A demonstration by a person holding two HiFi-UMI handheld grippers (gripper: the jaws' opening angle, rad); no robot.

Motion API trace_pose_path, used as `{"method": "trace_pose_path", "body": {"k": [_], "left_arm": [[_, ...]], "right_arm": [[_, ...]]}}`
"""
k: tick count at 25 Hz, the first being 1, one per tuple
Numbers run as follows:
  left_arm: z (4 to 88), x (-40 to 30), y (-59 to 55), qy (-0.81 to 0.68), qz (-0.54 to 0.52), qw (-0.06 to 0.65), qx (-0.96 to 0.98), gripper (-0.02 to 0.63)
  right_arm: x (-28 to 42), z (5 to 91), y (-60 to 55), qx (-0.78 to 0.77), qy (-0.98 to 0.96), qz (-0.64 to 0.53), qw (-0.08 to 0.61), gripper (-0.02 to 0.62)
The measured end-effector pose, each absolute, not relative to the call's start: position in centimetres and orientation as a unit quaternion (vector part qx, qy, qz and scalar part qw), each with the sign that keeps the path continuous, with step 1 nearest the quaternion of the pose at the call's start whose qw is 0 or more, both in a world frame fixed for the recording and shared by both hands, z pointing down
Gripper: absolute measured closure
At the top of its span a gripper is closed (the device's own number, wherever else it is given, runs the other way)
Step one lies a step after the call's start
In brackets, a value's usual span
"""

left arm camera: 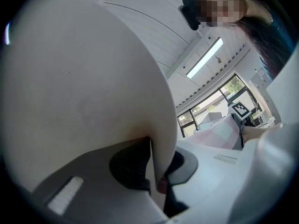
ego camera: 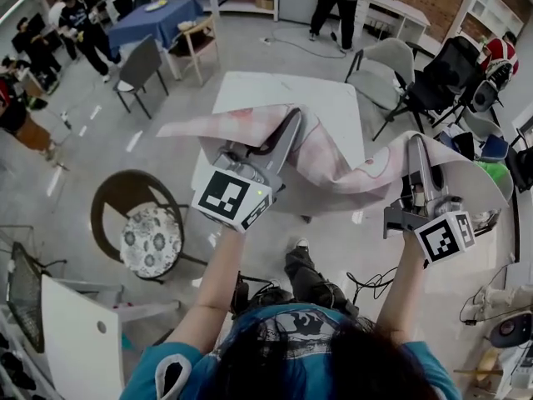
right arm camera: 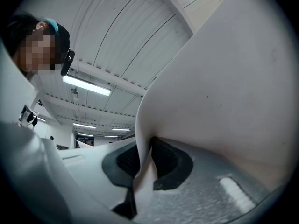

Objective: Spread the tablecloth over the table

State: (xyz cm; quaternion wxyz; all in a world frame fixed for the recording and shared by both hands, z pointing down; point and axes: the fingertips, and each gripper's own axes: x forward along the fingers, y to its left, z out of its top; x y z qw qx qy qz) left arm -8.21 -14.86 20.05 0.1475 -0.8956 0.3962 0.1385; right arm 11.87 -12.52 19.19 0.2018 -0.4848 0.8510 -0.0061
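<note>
Fingers (left arm camera: 133, 169) of the left gripper (left arm camera: 158, 171) pinch a fold of the tablecloth (left arm camera: 84, 92) in the left gripper view. Dark pads press on either side of the pale fabric, which billows over most of the frame. In the right gripper view, the right gripper (right arm camera: 145, 164) likewise clamps the cloth's edge between its pads, and the sheet rises to the upper right. In the head view, both grippers hold the pink-patterned cloth raised; it sags between them over the near part of the white table (ego camera: 275, 94), not yet spread flat.
</note>
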Motion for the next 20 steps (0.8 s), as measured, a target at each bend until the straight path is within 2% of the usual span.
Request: {"method": "trace_pose_path", "body": {"k": [20], "left_arm": [[15.2,-15.0,-33.6,0.433,0.136,0.161,-0.876,0.561]], "right_arm": [[4.2,13.8,-33.3,-0.378,0.896,-0.001,0.234,0.552]]}}
